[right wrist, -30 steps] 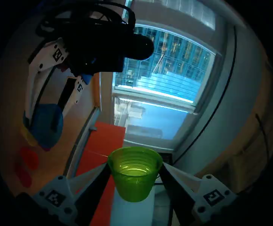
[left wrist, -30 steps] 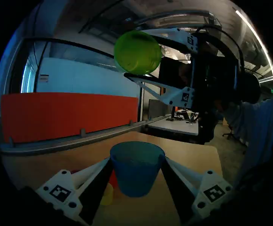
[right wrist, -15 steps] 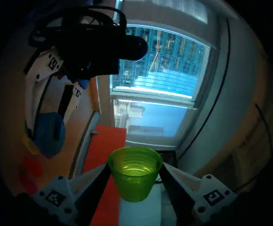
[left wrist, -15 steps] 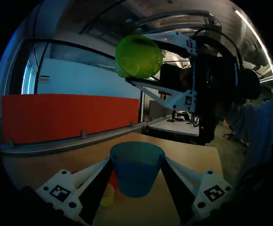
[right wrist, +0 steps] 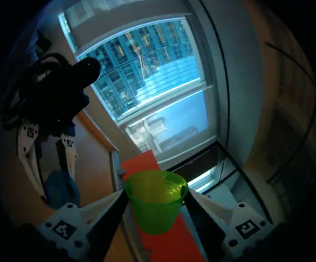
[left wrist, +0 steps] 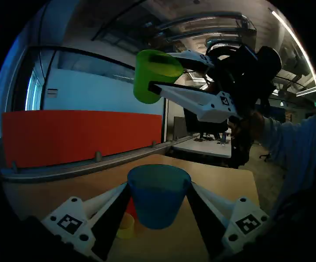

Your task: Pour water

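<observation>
Wooden table (left wrist: 221, 175) edge, left hand-held gripper (left wrist: 158, 188) grasping blue cup (left wrist: 158, 205), right hand-held gripper (right wrist: 156, 196) grasping green cup (right wrist: 154, 209) overhead

Both views dim overall, with strong fisheye bending; straight frames bow toward the edges. Left gripper view: light comes from a ceiling strip (left wrist: 294, 41) at upper right and a pale window (left wrist: 30, 91) at far left. Tabletop (left wrist: 219, 174) muted, blue cup (left wrist: 159, 201) dark with its inside in shadow, green cup (left wrist: 151, 74) backlit and glowing through its wall. Right gripper view: daylight window (right wrist: 158, 100) slightly blown out, leaving the body of the left gripper (right wrist: 59, 187) nearly a silhouette. Lower corners underexposed, detail soft near the rim
</observation>
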